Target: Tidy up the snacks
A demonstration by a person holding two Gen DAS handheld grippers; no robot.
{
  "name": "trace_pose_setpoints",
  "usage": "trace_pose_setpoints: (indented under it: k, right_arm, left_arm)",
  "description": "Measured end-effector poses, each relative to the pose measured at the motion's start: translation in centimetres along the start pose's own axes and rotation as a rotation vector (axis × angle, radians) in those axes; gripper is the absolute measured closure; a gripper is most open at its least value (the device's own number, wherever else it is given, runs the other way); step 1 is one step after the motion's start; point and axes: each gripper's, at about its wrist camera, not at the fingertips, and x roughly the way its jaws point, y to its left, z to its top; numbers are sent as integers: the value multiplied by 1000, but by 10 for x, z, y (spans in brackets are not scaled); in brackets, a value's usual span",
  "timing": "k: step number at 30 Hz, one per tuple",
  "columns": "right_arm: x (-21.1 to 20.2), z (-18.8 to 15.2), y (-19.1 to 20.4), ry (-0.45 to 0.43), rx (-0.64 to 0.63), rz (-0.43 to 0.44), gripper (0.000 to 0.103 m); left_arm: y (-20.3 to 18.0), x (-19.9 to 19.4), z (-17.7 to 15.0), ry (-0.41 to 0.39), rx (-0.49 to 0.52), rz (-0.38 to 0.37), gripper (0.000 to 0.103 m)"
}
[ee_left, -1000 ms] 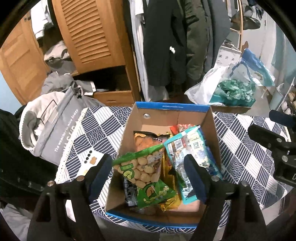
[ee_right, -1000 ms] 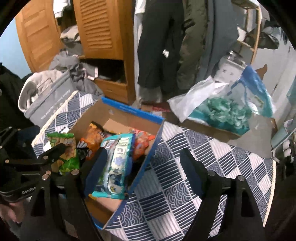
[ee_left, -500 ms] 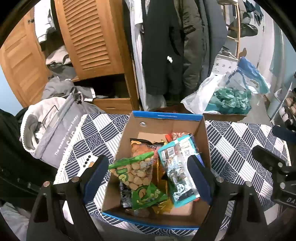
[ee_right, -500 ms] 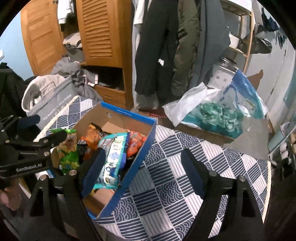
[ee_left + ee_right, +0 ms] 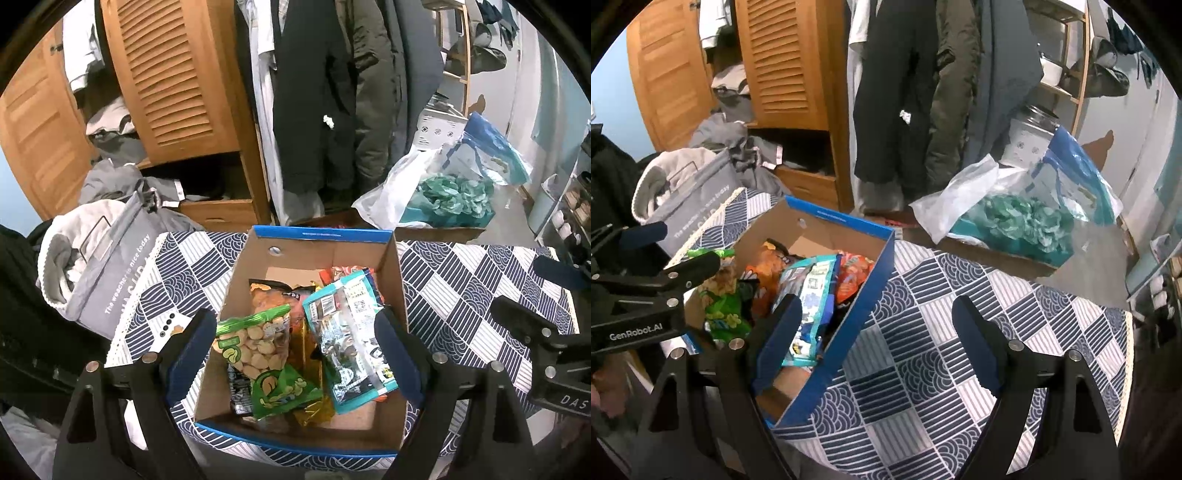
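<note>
A cardboard box with blue edges (image 5: 325, 236) (image 5: 864, 295) stands on the patterned table and holds several snack packs: a green nut pack (image 5: 262, 347) (image 5: 722, 295), a teal pack (image 5: 347, 332) (image 5: 809, 291) and an orange pack (image 5: 273, 295) (image 5: 764, 273). My left gripper (image 5: 295, 354) is open and empty, held above the box's near half. My right gripper (image 5: 879, 339) is open and empty, above the box's right wall and the tablecloth.
The table wears a blue-and-white patterned cloth (image 5: 960, 332). A grey laundry bag (image 5: 107, 266) leans at the table's left. A box with a white bag and teal stuffing (image 5: 1015, 221) sits behind. A wooden wardrobe (image 5: 177, 92) with hanging coats stands beyond.
Both grippers have pulled back and risen a little from the box, so more of the room shows. The snacks have not moved.
</note>
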Motion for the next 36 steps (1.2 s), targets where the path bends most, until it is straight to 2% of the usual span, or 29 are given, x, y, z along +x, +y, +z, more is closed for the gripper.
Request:
trace_pose_setpoints:
  k: [36]
  right_arm:
    - [-1, 1, -7, 4, 19, 0, 20]
  left_arm:
    - [3, -4, 4, -7, -19, 8, 14]
